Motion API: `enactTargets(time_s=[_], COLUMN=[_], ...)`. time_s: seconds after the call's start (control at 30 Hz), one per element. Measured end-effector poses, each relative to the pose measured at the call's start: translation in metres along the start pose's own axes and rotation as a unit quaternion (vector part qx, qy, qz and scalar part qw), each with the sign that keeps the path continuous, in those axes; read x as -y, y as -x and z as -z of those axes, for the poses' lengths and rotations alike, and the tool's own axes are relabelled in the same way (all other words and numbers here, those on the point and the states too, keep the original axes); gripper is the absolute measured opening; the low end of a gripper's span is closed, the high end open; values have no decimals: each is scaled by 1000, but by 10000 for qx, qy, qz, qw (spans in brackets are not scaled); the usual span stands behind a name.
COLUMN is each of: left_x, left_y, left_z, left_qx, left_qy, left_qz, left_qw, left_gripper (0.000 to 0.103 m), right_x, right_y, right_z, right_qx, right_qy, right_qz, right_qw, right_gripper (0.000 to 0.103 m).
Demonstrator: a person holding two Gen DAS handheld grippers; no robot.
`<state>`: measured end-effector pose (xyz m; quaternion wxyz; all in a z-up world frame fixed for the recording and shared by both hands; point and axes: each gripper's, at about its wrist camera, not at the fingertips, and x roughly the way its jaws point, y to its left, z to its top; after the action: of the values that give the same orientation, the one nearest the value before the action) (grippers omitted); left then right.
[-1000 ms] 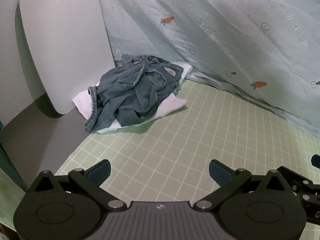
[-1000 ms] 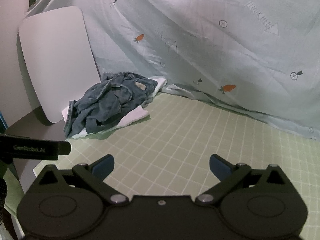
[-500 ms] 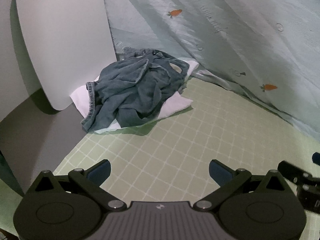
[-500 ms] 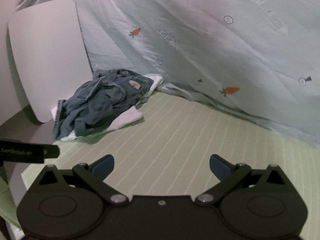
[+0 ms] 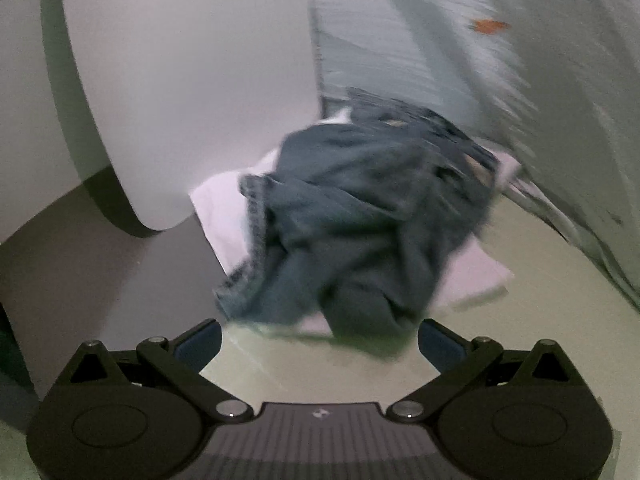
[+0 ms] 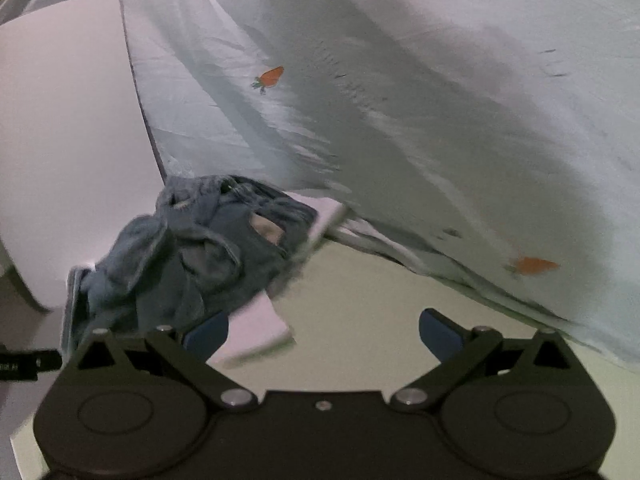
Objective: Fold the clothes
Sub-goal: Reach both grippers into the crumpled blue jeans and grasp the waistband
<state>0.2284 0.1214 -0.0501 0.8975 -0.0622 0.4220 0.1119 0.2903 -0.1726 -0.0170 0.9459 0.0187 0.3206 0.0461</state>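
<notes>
A crumpled blue denim garment [image 5: 360, 216] lies in a heap on a white cloth [image 5: 224, 204] at the back left of the green checked mat [image 5: 540, 300]. It also shows in the right wrist view [image 6: 192, 256], on the same white cloth [image 6: 256, 328]. My left gripper [image 5: 320, 340] is open and empty, just short of the heap's near edge. My right gripper [image 6: 324, 328] is open and empty, with its left fingertip [image 6: 208, 330] over the white cloth beside the heap. Both views are blurred by motion.
A white rounded board [image 5: 180, 80] leans upright just left of the heap, also in the right wrist view [image 6: 68, 140]. A pale blue sheet with carrot prints [image 6: 400, 100] hangs behind and to the right. Grey surface [image 5: 100, 272] lies left of the mat.
Both grippers have moved forward and left toward the denim heap, which now looks much larger and closer. Both stay open.
</notes>
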Motion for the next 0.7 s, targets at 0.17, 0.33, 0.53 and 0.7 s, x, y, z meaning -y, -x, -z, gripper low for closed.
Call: enactTargets(time_s=[0.17, 0.33, 0.53, 0.7], left_x=[-25, -29, -33, -36], left_y=[-46, -88, -135, -164], left_z=[-41, -61, -79, -81], left_qx=[44, -32, -145, -299], left_qy=[436, 753, 1137, 1468], left_qz=[42, 263, 538, 791], left_qw=[9990, 9968, 9919, 9855], left_gripper=[103, 103, 103, 103], right_x=[-28, -48, -63, -73], right_y=[-86, -179, -261, -301], right_z=[-37, -63, -75, -75], right_qx=[-67, -254, -517, -750], right_qy=[-82, -445, -758, -1012], right_qz=[-469, -957, -1432, -1905], right_qw=[9988, 9941, 9854, 9736], right_gripper=[101, 94, 88, 103])
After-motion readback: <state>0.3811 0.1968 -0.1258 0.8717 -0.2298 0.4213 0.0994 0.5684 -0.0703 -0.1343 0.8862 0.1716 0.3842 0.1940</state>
